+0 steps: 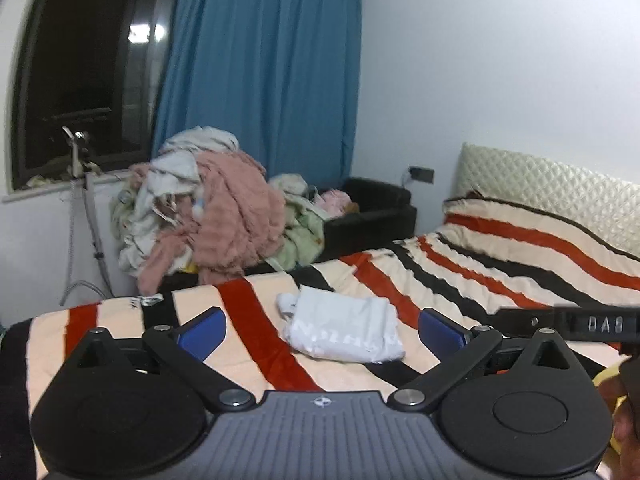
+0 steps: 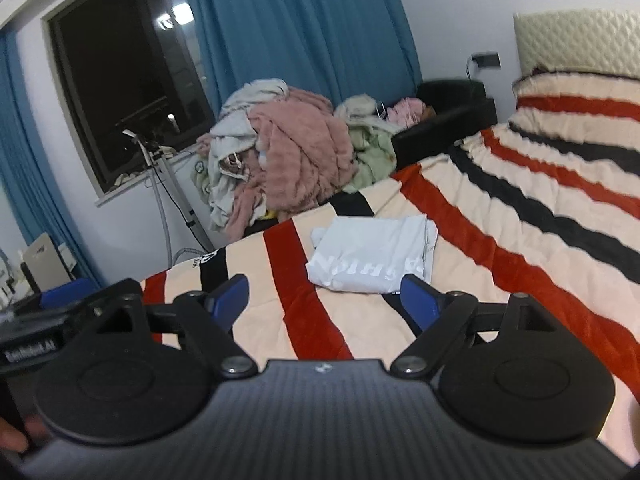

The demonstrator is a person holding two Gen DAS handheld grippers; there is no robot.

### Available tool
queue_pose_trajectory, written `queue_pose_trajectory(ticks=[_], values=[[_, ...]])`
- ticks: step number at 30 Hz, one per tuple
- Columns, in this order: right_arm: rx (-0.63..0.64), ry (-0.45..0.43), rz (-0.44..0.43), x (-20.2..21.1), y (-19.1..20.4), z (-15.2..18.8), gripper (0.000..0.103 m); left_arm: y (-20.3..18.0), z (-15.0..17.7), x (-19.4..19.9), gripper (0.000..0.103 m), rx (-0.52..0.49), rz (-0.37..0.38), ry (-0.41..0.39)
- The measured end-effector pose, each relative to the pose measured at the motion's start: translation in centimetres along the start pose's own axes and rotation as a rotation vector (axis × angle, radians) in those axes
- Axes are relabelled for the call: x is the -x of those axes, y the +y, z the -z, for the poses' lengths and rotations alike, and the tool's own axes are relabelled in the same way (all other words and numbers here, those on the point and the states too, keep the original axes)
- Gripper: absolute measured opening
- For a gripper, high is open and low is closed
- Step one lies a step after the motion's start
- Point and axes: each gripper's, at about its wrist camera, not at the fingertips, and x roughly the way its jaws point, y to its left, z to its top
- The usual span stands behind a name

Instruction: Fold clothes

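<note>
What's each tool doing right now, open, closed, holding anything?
Left tool: open, empty; the folded shirt lies on the bed beyond it.
Right tool: open, empty, also clear of the shirt.

The blanket (image 1: pixel 248 344) covering the bed carries cream, red and black stripes. On the blanket lies a folded pale blue-white garment (image 1: pixel 344 330) with white lettering. Beyond the blanket's far edge, the clothes pile (image 1: pixel 208 216) shows pink, white and pale green. Behind the pile hangs a plain blue curtain (image 1: pixel 264 68). The gripper pads (image 2: pixel 416 296) are blue on black linkages.
</note>
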Motion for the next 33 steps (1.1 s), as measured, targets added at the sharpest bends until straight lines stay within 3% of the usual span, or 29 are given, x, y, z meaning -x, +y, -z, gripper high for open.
queue_pose_trajectory(ticks=[10, 16, 23, 33], values=[[0.110, -0.110, 0.030, -0.9, 1.2, 6.7, 0.084, 0.4, 4.9, 0.8, 0.103, -0.004, 0.001, -0.018], [0.119, -0.114, 0.055, -2.5, 1.3, 9.8, 0.084, 1.4, 7.8, -1.1, 0.103, 0.023, -0.002, -0.005], [0.217, -0.186, 0.112, -3.0, 2.9, 11.5, 0.084, 2.1, 9.5, -2.1, 0.103, 0.024, 0.017, -0.024], [0.207, -0.157, 0.094, -3.5, 2.8, 11.8, 0.084, 3.0, 10.7, -3.6, 0.103, 0.056, -0.011, 0.011]])
